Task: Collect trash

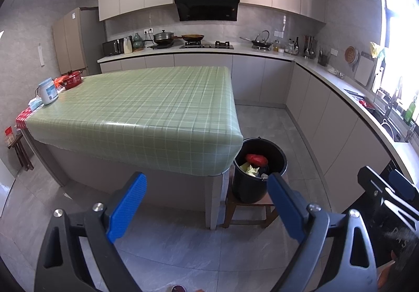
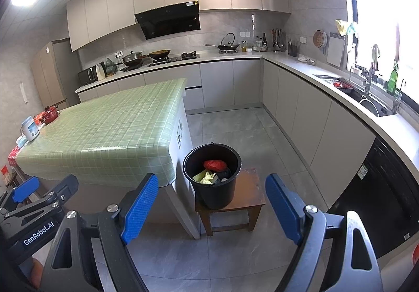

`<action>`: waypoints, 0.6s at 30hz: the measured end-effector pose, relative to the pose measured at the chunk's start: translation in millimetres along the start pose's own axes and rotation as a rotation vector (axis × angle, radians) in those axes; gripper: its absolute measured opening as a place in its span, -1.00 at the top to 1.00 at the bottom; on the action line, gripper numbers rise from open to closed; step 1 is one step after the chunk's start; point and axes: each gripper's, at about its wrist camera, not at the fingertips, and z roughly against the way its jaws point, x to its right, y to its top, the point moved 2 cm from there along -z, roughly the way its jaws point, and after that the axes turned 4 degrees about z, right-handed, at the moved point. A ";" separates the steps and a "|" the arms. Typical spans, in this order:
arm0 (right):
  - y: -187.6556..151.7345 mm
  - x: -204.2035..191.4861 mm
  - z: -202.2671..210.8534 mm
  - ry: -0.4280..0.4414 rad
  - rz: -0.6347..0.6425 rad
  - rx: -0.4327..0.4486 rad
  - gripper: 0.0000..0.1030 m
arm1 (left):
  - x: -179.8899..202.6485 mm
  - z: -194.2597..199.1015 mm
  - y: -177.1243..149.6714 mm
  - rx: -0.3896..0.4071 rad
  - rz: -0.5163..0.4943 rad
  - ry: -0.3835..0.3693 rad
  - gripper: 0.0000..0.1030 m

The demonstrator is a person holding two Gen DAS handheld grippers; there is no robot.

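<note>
Two tools hanging above the floor, jaws spread wide, gripping nothing: left tool [image 1: 207, 203], right tool [image 2: 212, 205] | black bucket [image 2: 212, 188] sitting upright on wooden stool [image 2: 248, 197] beside green-checked worktop [image 2: 104, 132] | red and yellow trash [image 2: 214, 165] showing inside, deeper contents hidden.

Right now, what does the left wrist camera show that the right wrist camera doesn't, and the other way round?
Only the left wrist view shows the right gripper at its right edge. Only the right wrist view shows the left gripper at its left edge, the whole stool top beside the bucket, and the dishwasher front. Both show the black bucket holding trash, the green checked table, the red pot and the stove.
</note>
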 end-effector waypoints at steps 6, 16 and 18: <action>0.5 -0.4 -0.6 -0.003 0.001 -0.002 -0.66 | 3.3 -1.1 0.3 -0.009 0.002 -0.001 -0.83; 0.3 -0.1 -1.1 -0.003 -0.001 -0.004 -0.66 | 4.9 -3.2 0.3 -0.014 0.000 -0.004 -0.83; 0.4 -1.1 -1.1 -0.002 -0.001 -0.005 -0.67 | 6.4 -3.9 -0.2 -0.017 -0.001 -0.006 -0.83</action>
